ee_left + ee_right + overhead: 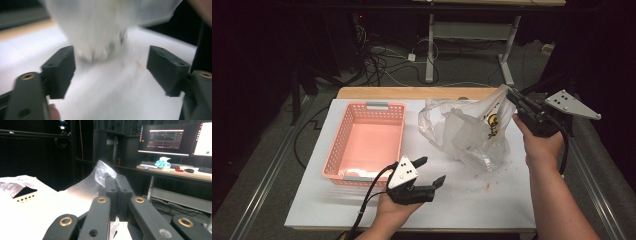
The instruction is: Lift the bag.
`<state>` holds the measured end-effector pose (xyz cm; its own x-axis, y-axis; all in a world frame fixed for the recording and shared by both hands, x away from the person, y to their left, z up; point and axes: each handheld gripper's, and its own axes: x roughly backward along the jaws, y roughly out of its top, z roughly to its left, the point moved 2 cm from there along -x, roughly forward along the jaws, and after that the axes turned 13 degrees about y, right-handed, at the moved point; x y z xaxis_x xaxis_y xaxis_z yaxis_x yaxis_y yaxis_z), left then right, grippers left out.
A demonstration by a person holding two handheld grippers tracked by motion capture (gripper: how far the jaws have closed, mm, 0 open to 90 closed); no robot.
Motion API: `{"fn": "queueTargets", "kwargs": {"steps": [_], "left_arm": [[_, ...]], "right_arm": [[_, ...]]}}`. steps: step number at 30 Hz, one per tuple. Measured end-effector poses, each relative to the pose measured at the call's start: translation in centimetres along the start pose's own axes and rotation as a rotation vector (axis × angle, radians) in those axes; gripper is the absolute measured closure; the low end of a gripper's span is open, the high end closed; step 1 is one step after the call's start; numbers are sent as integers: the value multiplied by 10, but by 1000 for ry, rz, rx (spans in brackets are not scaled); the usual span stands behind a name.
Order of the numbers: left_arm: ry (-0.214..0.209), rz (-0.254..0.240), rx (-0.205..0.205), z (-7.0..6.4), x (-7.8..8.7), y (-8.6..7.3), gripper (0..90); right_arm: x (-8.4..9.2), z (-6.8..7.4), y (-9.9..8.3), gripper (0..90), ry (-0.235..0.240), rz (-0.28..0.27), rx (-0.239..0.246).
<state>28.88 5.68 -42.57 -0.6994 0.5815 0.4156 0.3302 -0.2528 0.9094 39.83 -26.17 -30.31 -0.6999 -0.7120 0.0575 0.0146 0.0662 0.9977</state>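
From the high view, a person stands at a white table [492,200]. The right gripper [515,97] is raised at the far right, its jaws clamped on the top edge of a clear plastic bag [464,131], so the bag hangs open-sided down from the fingers and rests on the table below them. The left gripper [430,170] sits low near the front edge, jaws spread and empty, pointing toward the bag's lower corner, which lies just ahead of its fingertips; a likely reason is to take that corner while the other hand holds the bag up. A pink basket [346,131] stands off to the left of those fingers.

In the left gripper view, the two black jaws stand wide apart with nothing between them. The plastic bag [100,30] is blurred, straight ahead beyond the fingertips.

In the right gripper view, the jaws are pressed together on a crinkled fold of the plastic bag [101,173], which pokes up past the fingertips.
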Motion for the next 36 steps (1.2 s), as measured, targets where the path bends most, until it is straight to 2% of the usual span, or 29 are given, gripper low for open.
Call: {"fn": "queueTargets", "kwargs": {"steps": [2,8,10,13,19,26,30,36], "left_arm": [[1,10,17,1,-5,-6,180],[30,15,-10,2,-11,-10,123],[29,26,1,2,-13,-12,76],[26,28,-5,0,-13,-14,27],[14,29,-6,-4,-12,-16,0],[18,16,4,-4,-12,-15,0],[25,22,2,-4,-14,-16,0],[32,27,-7,-5,-15,-17,0]], "right_arm": [[2,4,0,884,12,-2,6],[15,15,8,712,57,-42,12],[21,18,10,652,64,-53,6],[28,20,5,561,68,-31,-3],[45,21,-26,319,66,38,-13],[57,25,-73,4,41,147,-74],[62,27,-101,0,37,207,-98],[63,27,-126,0,21,252,-118]]}}
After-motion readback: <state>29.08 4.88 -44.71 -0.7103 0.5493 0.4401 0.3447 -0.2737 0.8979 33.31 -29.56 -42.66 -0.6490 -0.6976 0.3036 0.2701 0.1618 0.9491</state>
